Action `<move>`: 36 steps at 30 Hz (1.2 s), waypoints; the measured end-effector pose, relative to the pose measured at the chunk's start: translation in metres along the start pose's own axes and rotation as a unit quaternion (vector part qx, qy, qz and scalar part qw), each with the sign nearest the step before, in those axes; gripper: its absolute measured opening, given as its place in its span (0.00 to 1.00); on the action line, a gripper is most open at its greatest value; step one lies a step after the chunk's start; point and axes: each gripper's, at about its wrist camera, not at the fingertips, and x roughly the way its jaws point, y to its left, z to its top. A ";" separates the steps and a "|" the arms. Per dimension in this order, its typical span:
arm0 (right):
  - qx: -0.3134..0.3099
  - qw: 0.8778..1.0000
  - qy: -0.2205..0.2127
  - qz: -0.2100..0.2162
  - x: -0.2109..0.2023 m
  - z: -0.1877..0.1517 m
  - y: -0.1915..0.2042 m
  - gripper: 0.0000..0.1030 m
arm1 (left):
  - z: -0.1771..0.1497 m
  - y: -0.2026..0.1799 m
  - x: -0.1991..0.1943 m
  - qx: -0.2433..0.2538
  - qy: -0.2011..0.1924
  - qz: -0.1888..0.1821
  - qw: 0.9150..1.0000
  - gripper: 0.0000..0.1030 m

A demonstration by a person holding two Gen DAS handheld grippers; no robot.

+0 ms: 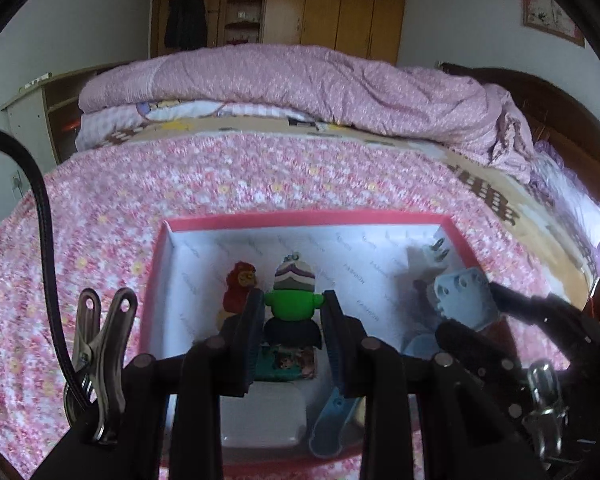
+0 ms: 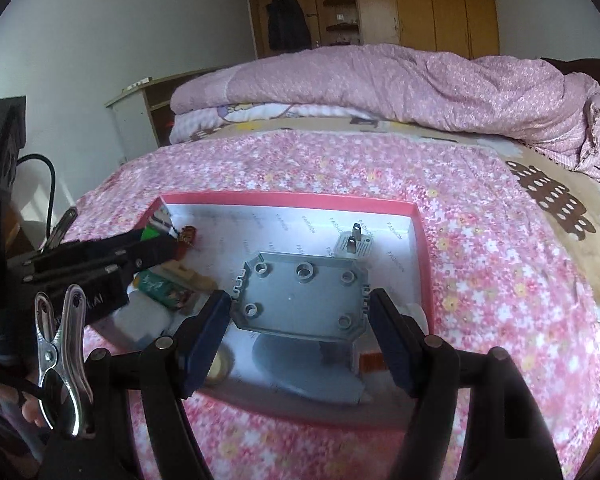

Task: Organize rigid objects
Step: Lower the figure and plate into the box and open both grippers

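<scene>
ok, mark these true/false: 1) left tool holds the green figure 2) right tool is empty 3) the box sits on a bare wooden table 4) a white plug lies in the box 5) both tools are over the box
1) True: left tool grips the green figure.
2) False: right tool holds a grey block by its sides.
3) False: the box sits on a pink floral bedcover.
4) True: the plug lies near the far right corner.
5) True.

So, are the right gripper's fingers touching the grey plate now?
Touching. The right wrist view shows both blue pads pressed against the left and right edges of the grey plate, with no gap on either side, held above the pink box.
</scene>
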 end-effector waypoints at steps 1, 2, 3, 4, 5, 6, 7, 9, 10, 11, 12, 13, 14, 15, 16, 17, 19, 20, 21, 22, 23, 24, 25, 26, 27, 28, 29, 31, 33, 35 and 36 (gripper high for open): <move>-0.002 1.000 -0.001 -0.002 0.002 0.000 0.000 0.70 | -0.001 -0.001 0.005 0.003 0.004 0.004 1.000 0.29; -0.004 1.000 -0.001 -0.004 0.004 0.000 0.001 0.70 | -0.002 -0.002 0.008 0.005 0.006 0.009 1.000 0.30; -0.008 1.000 0.001 -0.008 0.006 0.001 0.001 0.70 | -0.003 -0.003 0.010 0.006 0.006 0.010 1.000 0.31; -0.010 1.000 0.001 -0.009 0.007 0.001 0.001 0.70 | -0.004 -0.004 0.012 0.008 0.010 0.013 1.000 0.34; -0.011 1.000 0.002 -0.009 0.008 0.001 0.002 0.70 | -0.004 -0.004 0.014 0.009 0.013 0.016 1.000 0.38; -0.012 1.000 0.002 -0.009 0.009 0.001 0.003 0.70 | -0.005 -0.005 0.015 0.010 0.017 0.015 1.000 0.46; -0.014 1.000 0.002 -0.007 0.010 0.001 0.003 0.70 | -0.005 -0.005 0.016 0.010 0.019 0.012 1.000 0.50; -0.016 1.000 0.001 -0.008 0.011 0.002 0.003 0.70 | -0.005 -0.006 0.015 0.009 0.020 0.011 1.000 0.51; -0.015 1.000 0.002 -0.008 0.011 0.003 0.002 0.70 | -0.005 -0.005 0.014 0.009 0.020 0.016 1.000 0.52; -0.014 1.000 0.004 -0.011 0.012 0.003 0.003 0.71 | -0.006 -0.005 0.013 0.010 0.020 0.018 1.000 0.52; -0.013 1.000 0.006 -0.014 0.012 0.003 0.003 0.71 | -0.006 -0.004 0.012 0.008 0.019 0.020 1.000 0.53; -0.011 1.000 0.007 -0.013 0.012 0.003 0.002 0.72 | -0.006 -0.003 0.011 0.006 0.018 0.020 1.000 0.53; -0.009 1.000 0.007 -0.010 0.011 0.004 0.002 0.72 | -0.005 -0.002 0.010 0.003 0.017 0.019 1.000 0.53; -0.008 1.000 0.006 -0.008 0.011 0.003 0.002 0.74 | -0.005 -0.001 0.008 0.000 0.016 0.019 1.000 0.53; -0.007 1.000 0.004 -0.008 0.009 0.003 0.002 0.77 | -0.005 0.000 0.007 -0.003 0.016 0.020 1.000 0.54; -0.007 1.000 0.001 -0.009 0.007 0.003 0.002 0.77 | -0.005 0.002 0.005 -0.006 0.015 0.020 1.000 0.54; -0.010 1.000 -0.003 -0.010 0.003 0.002 0.004 0.77 | -0.005 0.003 0.001 -0.010 0.014 0.021 1.000 0.54; -0.011 1.000 -0.004 -0.010 0.000 0.002 0.005 0.77 | -0.006 0.004 -0.002 -0.012 0.014 0.022 1.000 0.54; -0.012 1.000 -0.006 -0.009 -0.002 0.002 0.006 0.77 | -0.006 0.004 -0.004 -0.014 0.014 0.022 1.000 0.54; -0.013 1.000 -0.007 -0.008 -0.004 0.001 0.007 0.77 | -0.007 0.005 -0.006 -0.016 0.014 0.021 1.000 0.54; -0.013 1.000 -0.009 -0.006 -0.007 0.001 0.009 0.77 | -0.008 0.005 -0.008 -0.017 0.013 0.021 1.000 0.54; -0.013 1.000 -0.011 -0.005 -0.010 0.001 0.010 0.77 | -0.010 0.006 -0.012 -0.019 0.013 0.019 1.000 0.54; -0.012 1.000 -0.013 -0.003 -0.012 0.000 0.011 0.77 | -0.011 0.006 -0.015 -0.021 0.013 0.019 1.000 0.54; -0.011 1.000 -0.014 -0.001 -0.014 0.000 0.011 0.77 | -0.012 0.007 -0.018 -0.023 0.013 0.018 0.999 0.54; -0.009 1.000 -0.015 0.002 -0.018 -0.002 0.013 0.77 | -0.015 0.007 -0.023 -0.026 0.011 0.018 0.999 0.54; -0.008 1.000 -0.016 0.004 -0.020 -0.003 0.013 0.77 | -0.017 0.006 -0.026 -0.028 0.010 0.017 0.999 0.54; -0.005 1.000 -0.016 0.006 -0.023 -0.004 0.014 0.77 | -0.018 0.006 -0.030 -0.029 0.009 0.018 0.999 0.54; 0.001 1.000 -0.017 0.013 -0.030 -0.008 0.015 0.78 | -0.023 0.004 -0.037 -0.028 0.008 0.021 0.999 0.54; 0.005 1.000 -0.017 0.014 -0.037 -0.012 0.017 0.78 | -0.028 0.001 -0.046 -0.026 0.007 0.028 0.999 0.54; 0.006 1.000 -0.017 0.013 -0.042 -0.016 0.018 0.78 | -0.032 -0.002 -0.052 -0.024 0.007 0.031 0.999 0.54; 0.007 1.000 -0.016 0.012 -0.045 -0.018 0.018 0.78 | -0.034 -0.004 -0.055 -0.023 0.009 0.034 0.999 0.54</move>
